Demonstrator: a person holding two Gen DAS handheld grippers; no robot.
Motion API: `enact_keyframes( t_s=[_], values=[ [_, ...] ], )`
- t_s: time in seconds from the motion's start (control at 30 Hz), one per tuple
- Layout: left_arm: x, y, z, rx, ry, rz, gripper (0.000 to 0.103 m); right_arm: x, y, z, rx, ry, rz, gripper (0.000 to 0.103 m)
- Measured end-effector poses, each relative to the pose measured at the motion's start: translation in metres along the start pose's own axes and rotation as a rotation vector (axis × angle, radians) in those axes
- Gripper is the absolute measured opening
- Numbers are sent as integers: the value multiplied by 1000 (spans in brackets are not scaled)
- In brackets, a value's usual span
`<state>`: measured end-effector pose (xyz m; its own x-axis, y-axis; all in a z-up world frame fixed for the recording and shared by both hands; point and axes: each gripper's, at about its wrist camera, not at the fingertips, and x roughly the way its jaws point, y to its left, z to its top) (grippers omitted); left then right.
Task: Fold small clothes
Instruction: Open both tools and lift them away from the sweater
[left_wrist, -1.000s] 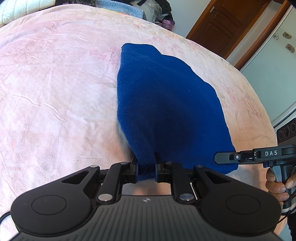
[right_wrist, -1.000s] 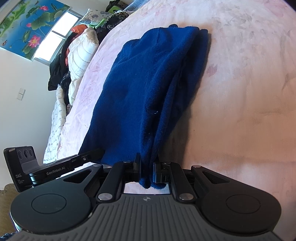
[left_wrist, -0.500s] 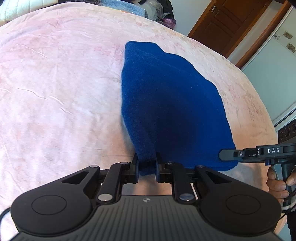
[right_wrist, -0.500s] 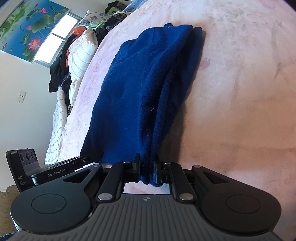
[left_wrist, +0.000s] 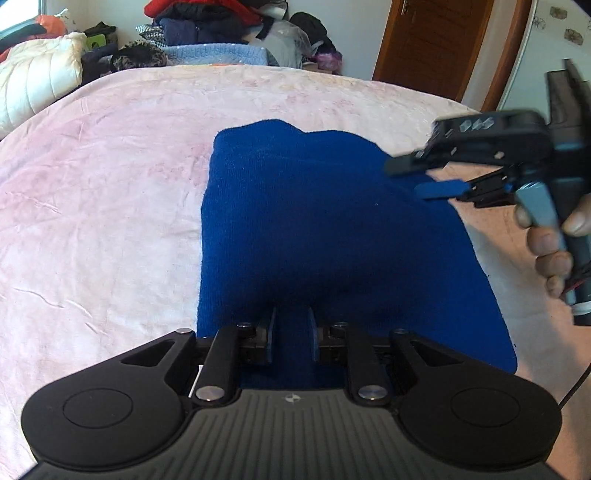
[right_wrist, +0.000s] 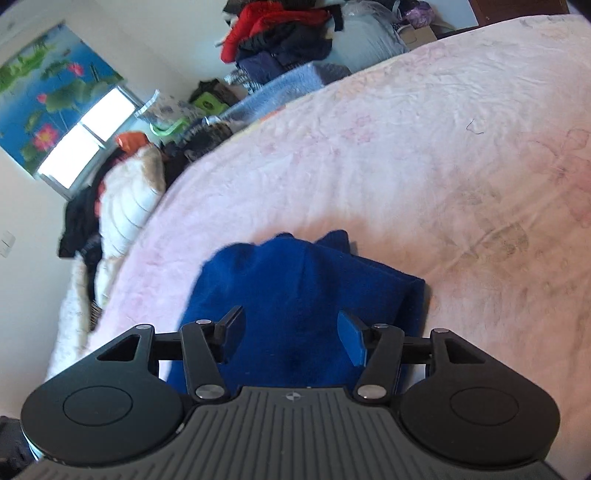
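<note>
A dark blue knit garment (left_wrist: 332, 229) lies folded on the pink blanket (left_wrist: 92, 203). My left gripper (left_wrist: 291, 332) is shut on a fold at its near edge, with blue cloth pinched between the pads. In the left wrist view my right gripper (left_wrist: 404, 181) hovers above the garment's far right side, held by a hand (left_wrist: 550, 251). The right wrist view shows the right gripper (right_wrist: 293, 332) with its jaws opening. No cloth is pressed between its pads; the garment (right_wrist: 295, 280) lies just below them.
A pile of clothes (left_wrist: 199, 22) and a white quilted jacket (left_wrist: 37, 85) sit beyond the bed's far edge. A brown door (left_wrist: 443, 44) stands at the back right. Bare pink blanket spreads left of the garment and beyond it.
The right gripper has let go of the garment, opened and lifted away to the upper right. The left gripper has moved forward, still pinching the cloth. The garment now looks shorter.
</note>
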<state>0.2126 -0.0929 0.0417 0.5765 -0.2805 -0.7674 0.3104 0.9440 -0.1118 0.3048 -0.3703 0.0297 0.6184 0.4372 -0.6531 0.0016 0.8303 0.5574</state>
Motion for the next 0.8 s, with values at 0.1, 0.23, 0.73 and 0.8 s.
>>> enact_keyframes(
  t_s=[0.1,0.23,0.73,0.8],
  values=[
    [0,1,-2,3,-2,-2,17,22,12,-12,-147,5,-92,55],
    [1,2,-5,16,-17,-5,17,23,16,-11,-161,12,-118,54],
    [-47,-6,-39,12,-77,16,66,-99,43,-145,-175,-126,-116,72],
    [-61,-8,-51,29,-115,45,68,-103,38,-163,-157,-120,-140,72]
  ],
)
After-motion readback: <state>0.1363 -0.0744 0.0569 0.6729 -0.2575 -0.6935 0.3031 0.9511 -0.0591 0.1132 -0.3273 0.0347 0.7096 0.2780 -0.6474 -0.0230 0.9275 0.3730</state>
